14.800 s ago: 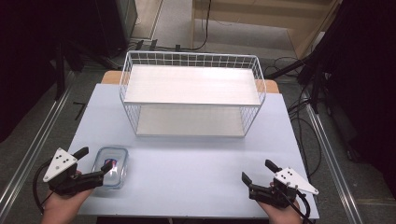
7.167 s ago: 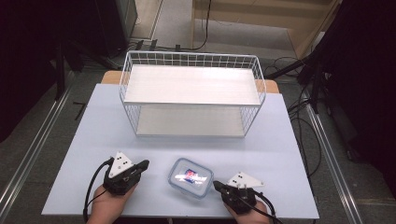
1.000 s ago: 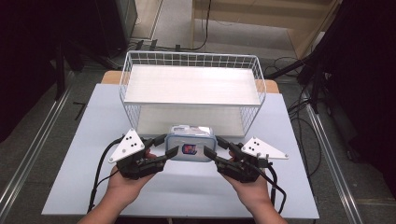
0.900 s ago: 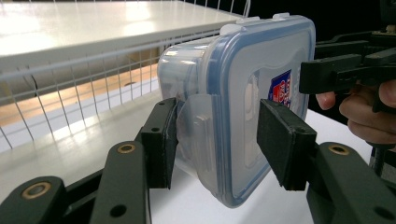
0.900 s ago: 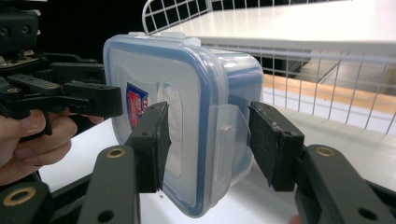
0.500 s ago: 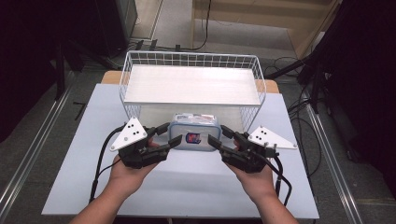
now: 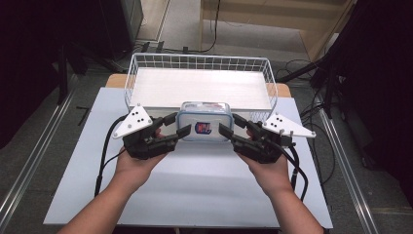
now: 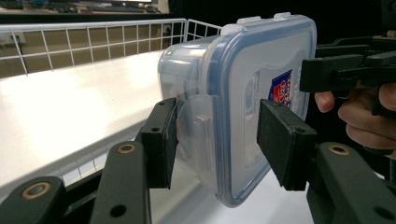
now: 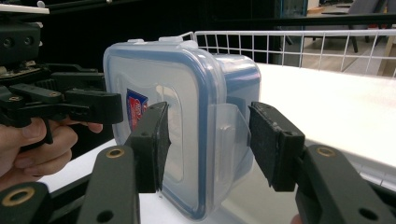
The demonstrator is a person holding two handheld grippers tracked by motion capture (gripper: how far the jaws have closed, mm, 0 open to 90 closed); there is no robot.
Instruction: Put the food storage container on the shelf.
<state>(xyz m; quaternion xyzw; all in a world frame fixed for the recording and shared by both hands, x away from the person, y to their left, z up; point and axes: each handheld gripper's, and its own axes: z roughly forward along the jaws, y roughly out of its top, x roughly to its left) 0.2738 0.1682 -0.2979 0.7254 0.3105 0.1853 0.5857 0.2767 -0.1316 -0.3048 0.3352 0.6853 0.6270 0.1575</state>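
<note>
A clear plastic container (image 7: 203,122) with a blue-rimmed lid and a red-blue sticker hangs in the air, tipped so its lid faces the person. It is at the front rim of the white wire basket (image 7: 127,92). My left gripper (image 7: 178,129) is shut on its left side latch and my right gripper (image 7: 229,127) on its right side latch. In the left gripper view the container (image 8: 233,102) sits between the pads of my left gripper (image 8: 219,135). In the right gripper view the container (image 9: 187,116) is clamped by my right gripper (image 9: 208,140) the same way.
The basket holds a white board (image 7: 199,87) as its floor. It stands at the back of the pale blue table (image 7: 195,195). Black cables (image 7: 104,156) trail from both grippers. Dark floor and metal rails (image 7: 29,165) flank the table.
Both grippers have carried the container away from the person and higher, from over the table's middle to the basket's front rim. Each keeps the same hold.
</note>
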